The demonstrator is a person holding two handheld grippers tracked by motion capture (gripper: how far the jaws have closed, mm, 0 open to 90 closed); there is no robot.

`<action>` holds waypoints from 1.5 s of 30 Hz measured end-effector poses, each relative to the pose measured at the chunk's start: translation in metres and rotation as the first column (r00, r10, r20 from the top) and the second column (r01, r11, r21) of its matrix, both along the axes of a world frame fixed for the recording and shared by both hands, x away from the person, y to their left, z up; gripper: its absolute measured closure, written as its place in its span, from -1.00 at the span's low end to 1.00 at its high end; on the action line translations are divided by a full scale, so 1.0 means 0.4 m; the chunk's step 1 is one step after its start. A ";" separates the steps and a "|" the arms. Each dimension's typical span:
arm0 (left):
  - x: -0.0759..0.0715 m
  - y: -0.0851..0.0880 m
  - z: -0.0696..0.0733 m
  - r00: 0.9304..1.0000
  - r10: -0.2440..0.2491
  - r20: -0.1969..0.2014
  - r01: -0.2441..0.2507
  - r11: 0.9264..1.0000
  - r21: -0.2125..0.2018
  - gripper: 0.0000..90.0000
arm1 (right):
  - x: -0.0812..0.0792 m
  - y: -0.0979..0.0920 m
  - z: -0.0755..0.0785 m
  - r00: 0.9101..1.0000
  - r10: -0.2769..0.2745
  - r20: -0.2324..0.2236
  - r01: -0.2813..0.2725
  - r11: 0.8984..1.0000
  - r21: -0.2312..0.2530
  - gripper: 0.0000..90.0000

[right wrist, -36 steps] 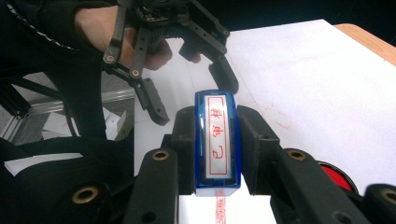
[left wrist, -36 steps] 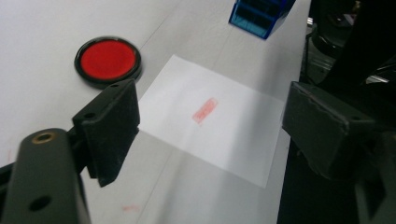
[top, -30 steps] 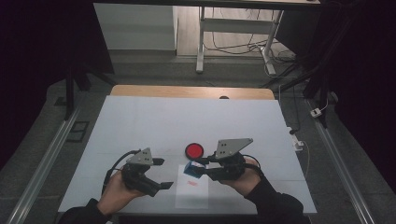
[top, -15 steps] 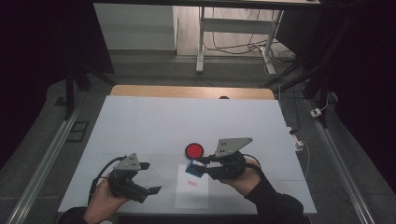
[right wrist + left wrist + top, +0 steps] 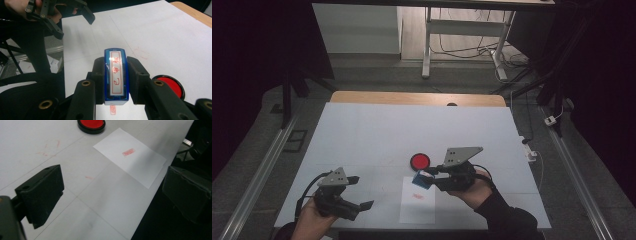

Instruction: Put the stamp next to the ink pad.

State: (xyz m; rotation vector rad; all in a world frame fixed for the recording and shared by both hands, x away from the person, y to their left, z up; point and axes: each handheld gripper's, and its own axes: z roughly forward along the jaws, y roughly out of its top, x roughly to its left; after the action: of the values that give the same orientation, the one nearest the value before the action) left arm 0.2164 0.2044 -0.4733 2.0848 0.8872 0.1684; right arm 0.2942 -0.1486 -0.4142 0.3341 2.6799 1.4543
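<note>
My right gripper [image 5: 426, 179] is shut on a blue stamp [image 5: 420, 180], held just above the top edge of a white paper sheet [image 5: 418, 207]. In the right gripper view the stamp [image 5: 116, 75] sits upright between the jaws, its red-lettered label facing the camera. The sheet [image 5: 130, 155] bears one red imprint [image 5: 128, 152]. A round red ink pad [image 5: 420, 161] lies just beyond the stamp. My left gripper [image 5: 362, 192] hovers near the table's front left, well left of the sheet. Its jaws have just been opening and stand wide with nothing between them.
The white tabletop [image 5: 412, 130] ends in a wooden strip [image 5: 417, 98] at the back. Faint red smudges [image 5: 52, 145] mark the surface left of the sheet. A white cable [image 5: 534, 156] lies off the right edge. Metal rails run along both sides.
My left gripper has moved left and toward the front edge, away from the sheet, with its jaws spreading. The right gripper and stamp have stayed put.
</note>
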 end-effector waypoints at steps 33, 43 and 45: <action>-0.051 0.098 -0.008 0.990 0.141 0.029 -0.143 0.987 0.073 -0.97 | 0.090 -0.090 -0.038 0.977 -0.211 0.027 0.213 0.974 -0.081 0.55; -0.056 0.109 -0.009 0.986 0.164 0.018 -0.165 0.982 0.093 -1.00 | 0.124 -0.129 -0.057 0.957 -0.287 0.036 0.290 0.950 -0.116 0.55; -0.056 0.111 -0.010 0.986 0.166 0.017 -0.167 0.982 0.088 -1.00 | 0.131 -0.137 -0.061 0.953 -0.301 0.043 0.304 0.944 -0.126 0.55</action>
State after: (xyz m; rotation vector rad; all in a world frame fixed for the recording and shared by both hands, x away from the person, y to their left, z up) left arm 0.1939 0.2487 -0.4771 2.0887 1.0660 0.3115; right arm 0.3468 -0.2033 -0.4387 0.6796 2.5467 1.1806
